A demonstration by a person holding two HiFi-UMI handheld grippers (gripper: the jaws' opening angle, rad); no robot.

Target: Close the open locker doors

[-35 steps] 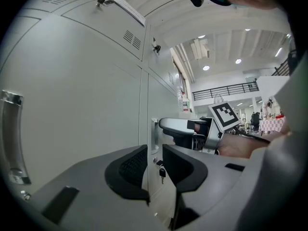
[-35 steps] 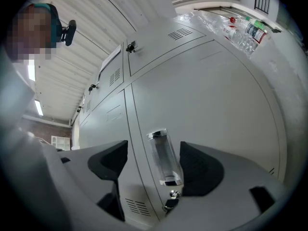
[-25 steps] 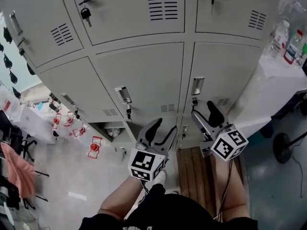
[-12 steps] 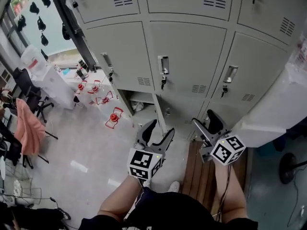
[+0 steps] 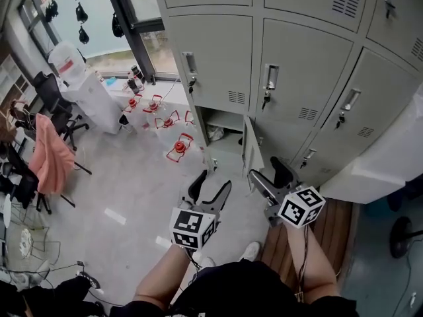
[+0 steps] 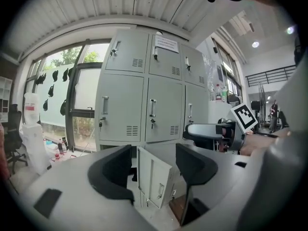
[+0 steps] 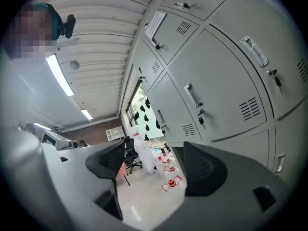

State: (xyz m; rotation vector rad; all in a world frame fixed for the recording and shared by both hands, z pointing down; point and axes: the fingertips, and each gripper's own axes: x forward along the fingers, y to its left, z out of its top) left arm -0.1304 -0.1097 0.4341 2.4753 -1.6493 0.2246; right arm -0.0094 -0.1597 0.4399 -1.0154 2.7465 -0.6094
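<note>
Approach step: neither tool is on the door yet. The bottom-row locker door (image 5: pixel 250 156) hangs ajar, swung out edge-on toward the person, with the dark compartment showing to its left. Left gripper (image 5: pixel 211 189): jaws spread wide, nothing between them. Right gripper (image 5: pixel 267 174): likewise apart and empty, closer to the door. Next, I'd judge, set a jaw against the door's outer face and push it flush. Lockers (image 5: pixel 297 65): pale grey painted sheet metal, flat panels, slotted vents, shiny recessed handles. Jaw pads are black, curved and matte.
</note>
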